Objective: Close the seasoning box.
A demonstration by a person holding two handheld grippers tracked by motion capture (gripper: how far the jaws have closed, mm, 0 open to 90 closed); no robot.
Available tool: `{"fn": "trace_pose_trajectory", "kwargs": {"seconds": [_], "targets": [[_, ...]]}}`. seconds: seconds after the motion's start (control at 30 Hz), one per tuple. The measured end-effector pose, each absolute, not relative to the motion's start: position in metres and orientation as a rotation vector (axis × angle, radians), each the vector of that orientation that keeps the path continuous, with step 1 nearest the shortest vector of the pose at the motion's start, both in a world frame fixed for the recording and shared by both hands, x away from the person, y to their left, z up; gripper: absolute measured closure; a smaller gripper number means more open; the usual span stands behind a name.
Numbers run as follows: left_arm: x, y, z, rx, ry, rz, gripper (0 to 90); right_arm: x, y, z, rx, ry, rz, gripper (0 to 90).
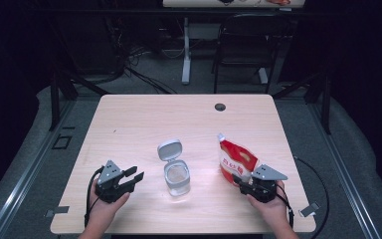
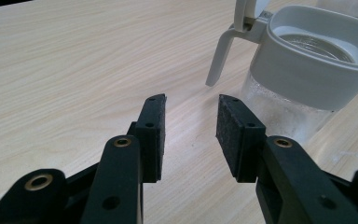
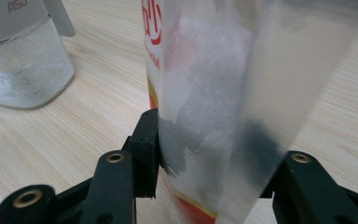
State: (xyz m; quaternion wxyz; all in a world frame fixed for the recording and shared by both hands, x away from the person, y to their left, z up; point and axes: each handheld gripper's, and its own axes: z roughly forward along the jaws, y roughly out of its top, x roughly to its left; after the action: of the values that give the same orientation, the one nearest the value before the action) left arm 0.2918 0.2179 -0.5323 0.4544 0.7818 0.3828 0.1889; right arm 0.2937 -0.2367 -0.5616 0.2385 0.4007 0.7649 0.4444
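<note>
Right gripper (image 1: 244, 183) fingers are clamping the red pouch (image 1: 235, 160); left gripper (image 1: 132, 178) fingers are sitting apart, empty, just beside the open jar (image 1: 176, 177). Next is probably lifting and tipping the pouch over the jar.

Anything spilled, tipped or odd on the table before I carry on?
Nothing stands out. The clear jar stands upright, its flip lid open. The right gripper holds the red-and-white pouch by its lower end. The left gripper is open beside the jar. No spill shows.
</note>
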Motion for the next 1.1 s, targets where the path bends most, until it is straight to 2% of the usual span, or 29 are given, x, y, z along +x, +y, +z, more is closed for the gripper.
{"fn": "trace_pose_trajectory", "kwargs": {"seconds": [0.43, 1.1], "targets": [[0.292, 0.218, -0.533, 1.932, 0.941, 0.466, 63.1, 0.294, -0.234, -0.557, 1.094, 2.113, 1.200, 56.4], [0.292, 0.219, -0.533, 1.928, 0.944, 0.473, 63.0, 0.280, -0.220, -0.536, 0.902, 2.062, 1.021, 56.9]]}}
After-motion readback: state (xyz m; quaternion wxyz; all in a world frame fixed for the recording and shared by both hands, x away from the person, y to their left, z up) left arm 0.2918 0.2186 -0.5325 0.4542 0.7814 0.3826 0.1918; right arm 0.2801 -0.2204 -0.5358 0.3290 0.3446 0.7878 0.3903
